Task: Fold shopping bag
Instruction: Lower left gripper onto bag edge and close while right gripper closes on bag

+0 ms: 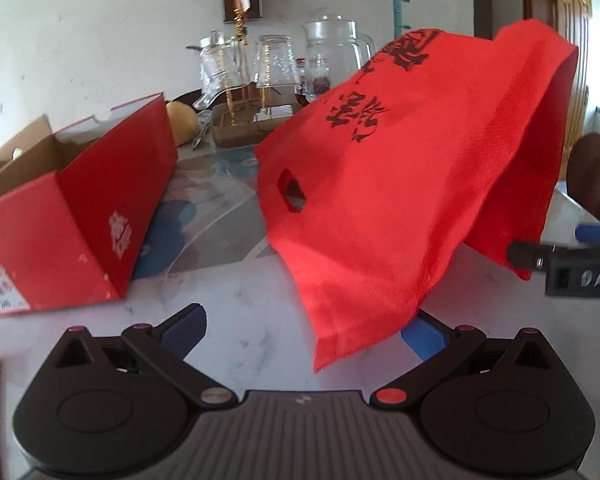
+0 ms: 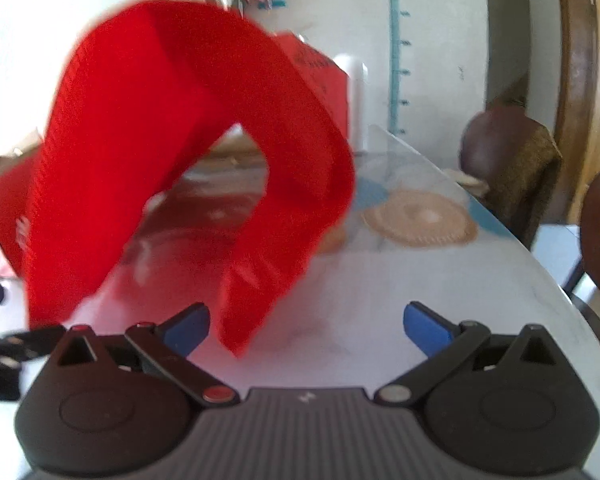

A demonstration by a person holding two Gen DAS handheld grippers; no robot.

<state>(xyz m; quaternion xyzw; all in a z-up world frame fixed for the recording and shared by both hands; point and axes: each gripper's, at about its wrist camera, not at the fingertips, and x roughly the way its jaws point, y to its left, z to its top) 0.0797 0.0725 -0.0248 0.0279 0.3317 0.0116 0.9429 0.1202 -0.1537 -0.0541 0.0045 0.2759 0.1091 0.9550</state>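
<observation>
- Nearest my left camera is the left hand-held gripper [image 1: 302, 330], its blue-padded fingers spread wide with nothing between them; one corner of the red non-woven fabric shopping bag [image 1: 400, 184] droops in front of the right-side finger, and I cannot tell whether it touches it.
- Nearest my right camera is the right hand-held gripper [image 2: 307, 322], likewise spread wide and holding nothing; a hanging edge of the bag [image 2: 148, 128] dips between its fingers, closer to the left-side one.
- The bag is arched over itself in a hump above the white marbled tabletop [image 1: 236, 320], its black printed lettering and die-cut handle hole facing the left camera. In the right view it forms an open loop, blurred, and I can see the tabletop through it.
- As I judge it, the first fold is underway but not set: one half is carried over the other and the cloth has not been laid flat. Flattening, creasing and any further fold are still left.
- The bag sits ahead of and slightly above both grippers, to the right of the left one and left of centre for the right one.
- An open red cardboard box [image 1: 80, 216] lies to the left, near the bag but apart from it.
</observation>
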